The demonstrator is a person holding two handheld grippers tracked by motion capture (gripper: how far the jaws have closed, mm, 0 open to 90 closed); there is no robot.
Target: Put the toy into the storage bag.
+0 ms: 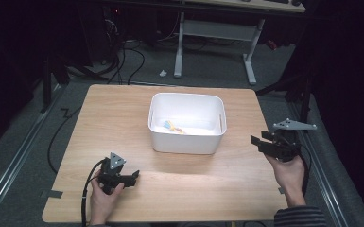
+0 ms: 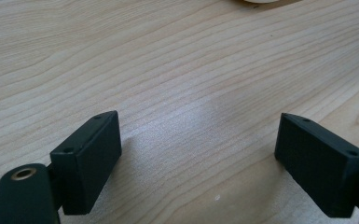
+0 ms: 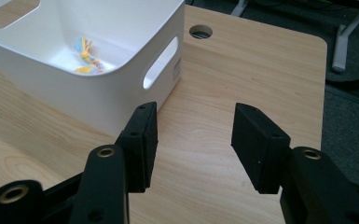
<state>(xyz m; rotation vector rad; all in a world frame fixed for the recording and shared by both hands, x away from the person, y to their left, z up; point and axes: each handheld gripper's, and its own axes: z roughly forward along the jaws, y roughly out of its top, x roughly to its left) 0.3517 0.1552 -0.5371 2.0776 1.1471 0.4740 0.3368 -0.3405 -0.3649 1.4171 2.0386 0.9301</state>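
One white bin [image 1: 187, 124], one toy [image 1: 173, 126], two grippers.

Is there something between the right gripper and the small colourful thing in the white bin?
Yes. The white bin's near wall stands between the right gripper and the colourful thing; from above, nothing visible covers it.

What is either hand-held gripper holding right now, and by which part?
Nothing. The left hand-held gripper and the right hand-held gripper both have open jaws with only bare table between them.
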